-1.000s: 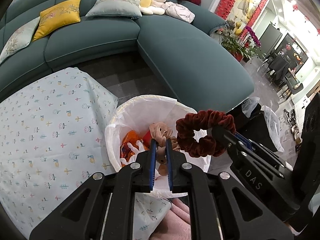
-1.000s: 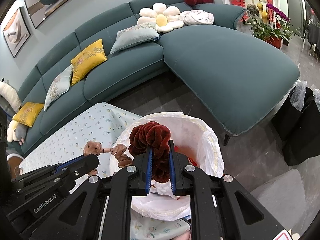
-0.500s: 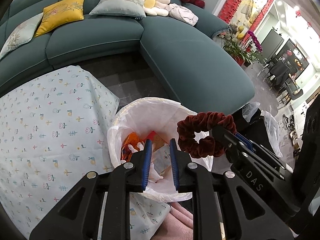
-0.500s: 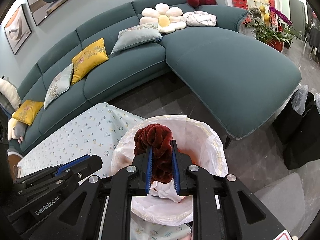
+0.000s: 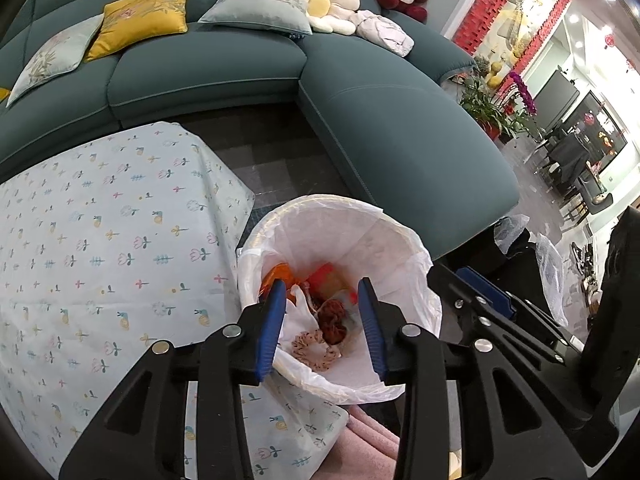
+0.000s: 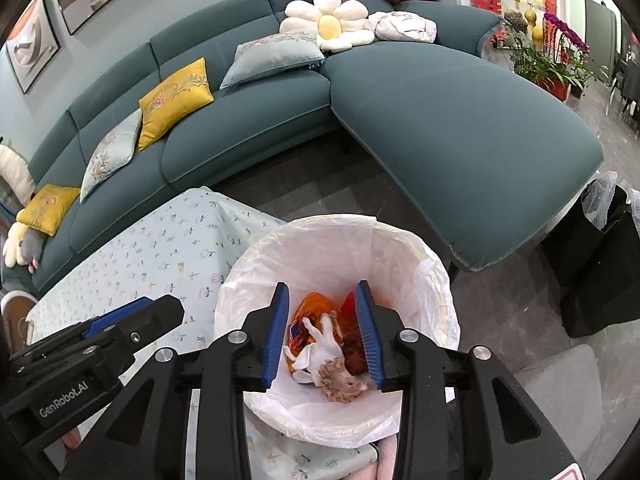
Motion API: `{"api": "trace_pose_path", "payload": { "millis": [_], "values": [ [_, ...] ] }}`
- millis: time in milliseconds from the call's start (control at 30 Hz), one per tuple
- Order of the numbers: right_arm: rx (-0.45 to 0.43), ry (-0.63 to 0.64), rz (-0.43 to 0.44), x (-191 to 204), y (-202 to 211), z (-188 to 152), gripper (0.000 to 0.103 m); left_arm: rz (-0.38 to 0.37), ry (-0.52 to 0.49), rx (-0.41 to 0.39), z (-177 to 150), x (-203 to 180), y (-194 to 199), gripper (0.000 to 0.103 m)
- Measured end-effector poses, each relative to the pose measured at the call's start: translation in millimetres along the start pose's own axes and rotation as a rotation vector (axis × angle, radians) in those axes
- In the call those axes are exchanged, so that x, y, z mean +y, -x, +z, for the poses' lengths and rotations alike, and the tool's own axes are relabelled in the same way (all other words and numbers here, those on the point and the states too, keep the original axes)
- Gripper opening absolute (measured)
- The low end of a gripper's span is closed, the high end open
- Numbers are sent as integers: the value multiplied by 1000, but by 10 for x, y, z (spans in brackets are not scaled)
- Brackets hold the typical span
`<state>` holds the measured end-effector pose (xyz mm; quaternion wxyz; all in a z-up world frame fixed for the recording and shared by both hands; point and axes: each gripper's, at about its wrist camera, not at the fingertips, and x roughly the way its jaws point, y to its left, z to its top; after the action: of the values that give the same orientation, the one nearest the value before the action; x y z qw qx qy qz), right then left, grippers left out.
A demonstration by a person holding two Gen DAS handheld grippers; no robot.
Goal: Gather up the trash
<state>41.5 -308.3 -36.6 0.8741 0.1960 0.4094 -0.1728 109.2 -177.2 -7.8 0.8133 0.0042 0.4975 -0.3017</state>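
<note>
A bin lined with a white bag (image 5: 404, 236) (image 6: 440, 280) stands on the floor beside the table. Inside lie a dark red scrunchie (image 5: 332, 320) (image 6: 354, 356), a pale pink scrunchie (image 5: 312, 350) (image 6: 340, 380), a white glove (image 6: 318, 350) and orange wrappers (image 5: 276, 274) (image 6: 314, 306). My left gripper (image 5: 322, 320) hovers over the bin, jaws opening, nothing between them. My right gripper (image 6: 324, 326) also hangs above the bin, jaws opening and empty. Each gripper shows at the edge of the other's view, the right gripper (image 5: 480, 296) and the left gripper (image 6: 120, 320).
A table under a pale floral cloth (image 5: 100, 248) (image 6: 160, 256) lies left of the bin. A teal corner sofa (image 5: 380, 120) (image 6: 440, 120) with cushions runs behind. Black bags (image 6: 600, 272) stand at the right. Dark floor tiles separate sofa and table.
Both grippers have opened. The pale scrunchie left the left gripper first, then the dark red scrunchie dropped from the right gripper; both now lie in the bin.
</note>
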Motion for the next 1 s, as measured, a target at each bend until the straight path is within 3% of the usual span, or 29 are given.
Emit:
{"api": "trace_pose_path", "payload": {
  "millis": [500, 633, 733, 800, 867, 1000],
  "values": [
    [6, 63, 2, 208, 152, -61, 42, 46, 10, -11, -110, 225, 180, 44],
    [-3, 98, -18, 277, 266, -132, 57, 76, 7, -20, -177, 279, 277, 50],
    [-21, 117, -41, 311, 363, -173, 64, 95, 14, -21, -220, 323, 328, 63],
    [-37, 126, -51, 333, 430, -195, 68, 116, 15, -32, -259, 354, 378, 64],
    [-44, 139, -60, 358, 483, -219, 79, 126, 12, -27, -289, 383, 400, 64],
    [-57, 177, -84, 416, 572, -288, 85, 153, 12, -27, -373, 419, 458, 73]
  ]
}}
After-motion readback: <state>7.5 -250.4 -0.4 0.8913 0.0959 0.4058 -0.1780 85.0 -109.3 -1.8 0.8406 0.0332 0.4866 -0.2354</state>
